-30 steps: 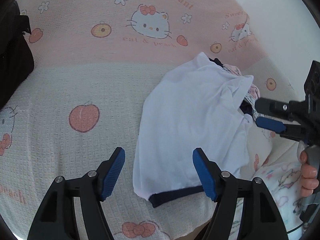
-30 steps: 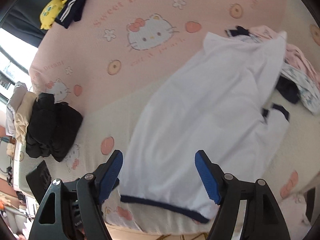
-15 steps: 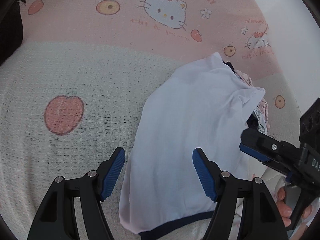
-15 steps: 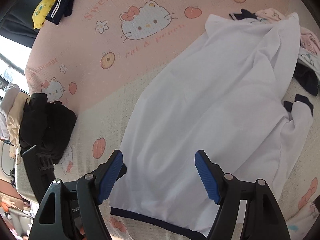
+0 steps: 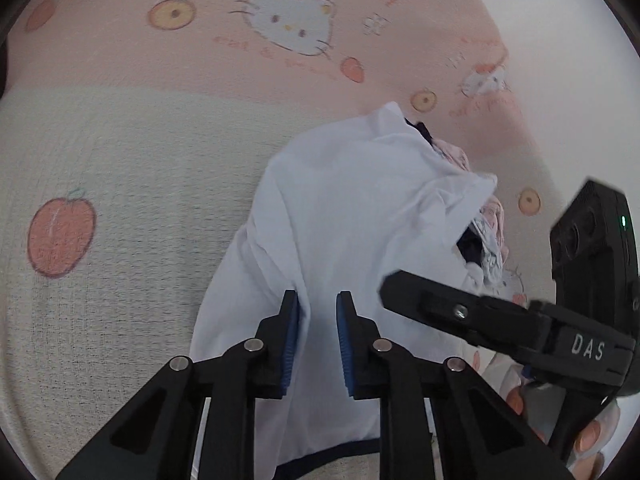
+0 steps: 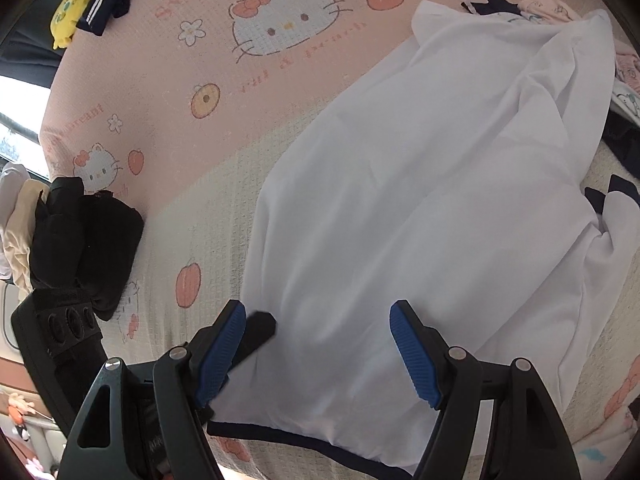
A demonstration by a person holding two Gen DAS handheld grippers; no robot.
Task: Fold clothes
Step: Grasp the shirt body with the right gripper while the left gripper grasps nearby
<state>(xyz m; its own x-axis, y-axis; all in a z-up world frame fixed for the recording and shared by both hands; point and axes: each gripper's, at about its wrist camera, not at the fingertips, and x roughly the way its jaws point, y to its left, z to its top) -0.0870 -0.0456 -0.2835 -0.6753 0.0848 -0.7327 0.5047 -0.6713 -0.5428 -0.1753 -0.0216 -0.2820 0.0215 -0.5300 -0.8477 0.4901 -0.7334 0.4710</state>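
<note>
White cotton, that was the story: a white shirt [image 6: 420,216] with a dark-trimmed hem lay spread lengthways on the bed [image 6: 208,208], hem near, collar end far, one dark-cuffed sleeve [image 6: 612,220] flopped out on the right. Far left sat a pile of dark clothes [image 6: 84,236], bunched, and whether it was folded could not be told. The left gripper [image 5: 318,320] had its blue pads nearly together, pinching a ridge of the shirt's cloth near its left edge. Across to the right, the right gripper [image 6: 316,344] hung over the near hem with jaws wide apart, holding nothing. Further right and far, a heap of pink and dark garments [image 5: 480,220] lay loose against the shirt's collar end.

As for progress, the shirt looked flat and full-length, no fold across the body, so its folding seemed largely ahead, and that loose heap looked like work left too.
</note>
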